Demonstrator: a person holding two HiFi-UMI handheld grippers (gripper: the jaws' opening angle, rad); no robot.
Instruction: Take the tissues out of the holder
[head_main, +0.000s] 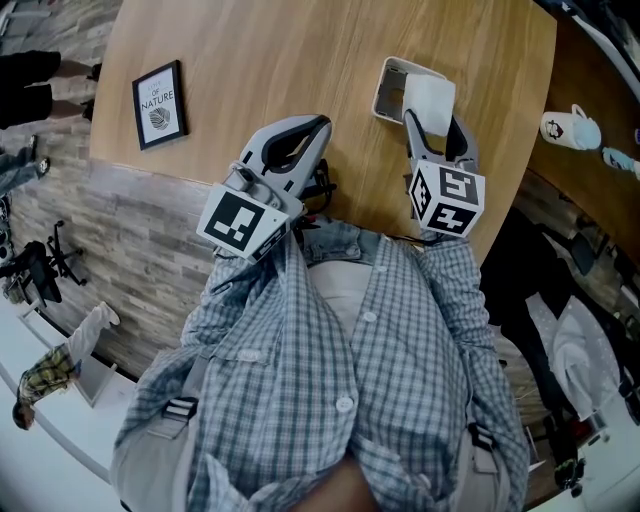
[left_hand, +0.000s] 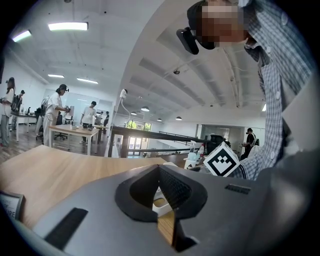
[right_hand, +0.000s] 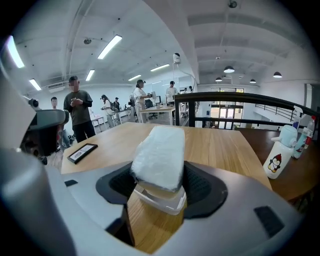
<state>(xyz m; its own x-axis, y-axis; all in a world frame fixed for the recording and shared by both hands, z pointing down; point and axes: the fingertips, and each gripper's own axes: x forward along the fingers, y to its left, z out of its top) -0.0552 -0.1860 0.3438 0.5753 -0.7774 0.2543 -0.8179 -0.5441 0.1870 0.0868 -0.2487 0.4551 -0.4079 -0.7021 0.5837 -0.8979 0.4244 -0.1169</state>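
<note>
tissues (right_hand: 157, 150) pinched in r. tool (right_hand: 160, 177), stack tilted, lower end at white holder (right_hand: 165, 204) on wooden worktop (head_main: 300, 60). l. tool (head_main: 318, 125) pressed shut, empty, nearby. extraction approx. half done; lifting clear remains.

A wooden table (head_main: 300, 60) bears a framed print (head_main: 160, 104) and a white holder (head_main: 392, 92).

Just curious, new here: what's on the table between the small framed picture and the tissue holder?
Nothing: in the head view only bare wooden table lies between the framed picture and the tissue holder.
</note>
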